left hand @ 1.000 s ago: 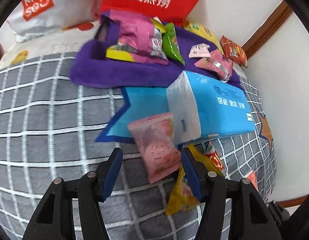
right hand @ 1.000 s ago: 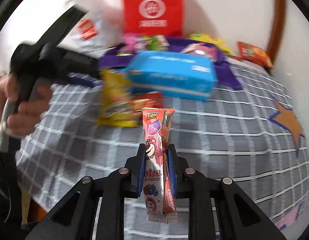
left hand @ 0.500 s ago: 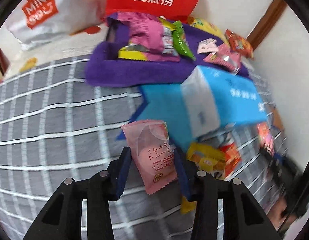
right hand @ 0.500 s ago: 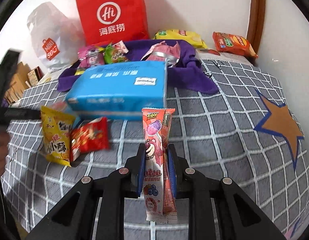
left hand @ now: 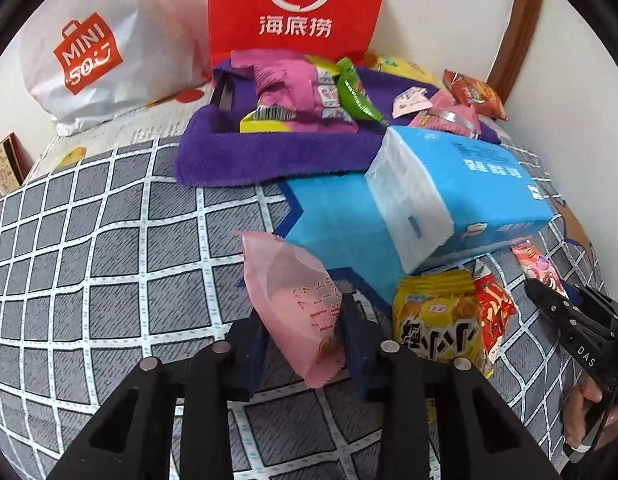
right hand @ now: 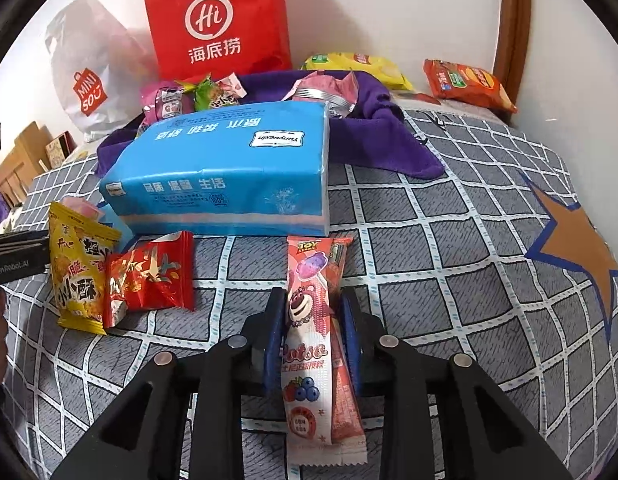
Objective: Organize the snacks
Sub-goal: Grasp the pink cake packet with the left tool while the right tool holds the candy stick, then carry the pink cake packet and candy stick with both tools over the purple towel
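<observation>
Left wrist view shows the left gripper (left hand: 303, 334), jaws just closed, pinching a pink snack packet (left hand: 295, 304), while the right gripper (right hand: 311, 334), jaws just easing, loosely flanks a Lotso candy stick (right hand: 315, 320); both likely go next to the purple cloth tray (left hand: 269, 156) at upper centre.

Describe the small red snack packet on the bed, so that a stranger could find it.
Find the big blue tissue pack on the checked bedcover. Just before its front left corner lies the red packet, overlapping a taller yellow packet; it alone is shiny red.

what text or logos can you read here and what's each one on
"Hi" with 海底捞: red paper bag
"MINISO": white plastic bag
"yunyuexin": blue tissue pack
"TOY": pink lollipop packet
"DAS": right gripper
"GenRobot.AI": left gripper
Other snack print: too small or blurred.
</observation>
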A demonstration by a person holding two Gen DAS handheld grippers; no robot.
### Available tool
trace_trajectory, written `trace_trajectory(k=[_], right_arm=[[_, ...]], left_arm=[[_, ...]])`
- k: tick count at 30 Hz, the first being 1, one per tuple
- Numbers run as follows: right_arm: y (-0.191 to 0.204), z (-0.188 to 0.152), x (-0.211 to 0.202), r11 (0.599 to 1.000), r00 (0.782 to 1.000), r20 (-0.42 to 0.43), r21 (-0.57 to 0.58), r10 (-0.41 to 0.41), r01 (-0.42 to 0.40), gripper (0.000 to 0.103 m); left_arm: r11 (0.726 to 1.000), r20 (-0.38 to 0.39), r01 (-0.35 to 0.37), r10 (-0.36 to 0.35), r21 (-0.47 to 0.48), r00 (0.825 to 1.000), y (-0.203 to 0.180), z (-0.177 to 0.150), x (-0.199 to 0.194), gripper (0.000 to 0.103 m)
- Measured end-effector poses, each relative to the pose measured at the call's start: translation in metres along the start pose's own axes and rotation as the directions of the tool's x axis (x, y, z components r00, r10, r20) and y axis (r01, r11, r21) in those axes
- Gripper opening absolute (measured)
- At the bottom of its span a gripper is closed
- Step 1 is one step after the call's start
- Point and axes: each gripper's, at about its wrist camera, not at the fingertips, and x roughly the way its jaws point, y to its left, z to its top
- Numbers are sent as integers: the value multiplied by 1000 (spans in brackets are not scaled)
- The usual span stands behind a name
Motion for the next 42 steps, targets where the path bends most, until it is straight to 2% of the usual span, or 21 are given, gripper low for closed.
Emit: trace_trajectory(k=[6, 15, 21, 25, 30, 34, 39, 42], right_arm=[[6, 0, -1, 1000, 1000, -7, -23, -3, 2, 36], [9, -3, -1, 999, 1000, -5, -40, -22, 21, 36], [8, 0, -1, 999, 1000, -16, -37, -21, 21, 41], [9, 1, -1, 999, 1000, -21, -38, -18, 18, 42], [11, 1, -2, 999, 999, -23, -41, -27, 26, 42], [6, 3, -3, 999, 999, -27, -24, -25, 24, 37], [2, -1, -4, 1000, 1000, -17, 0, -17, 17, 26], [1, 0, -5, 1000, 1000, -24, 2, -16, 16, 25]], left_arm=[[999, 80, -38, 36, 21, 996, -3, -9, -2, 32], [1000, 81, -20, 20, 3, 996, -3, -8, 1, 33], [1000, 75, -29, 29, 10, 997, -6, -7, 3, 34], [1000, 77, -1, 2, -13, 997, -3, -8, 2, 34], [999, 81, 14, -10, -47, 997, 3, -8, 0, 29], [999, 76, -5, 8, -43, 997, 1, -8, -4, 28], [998, 80, 22, -17, -56, 997, 5, -11, -6, 28], [998, 62, 22, -18, -67, 998, 9, -10, -8, 28]])
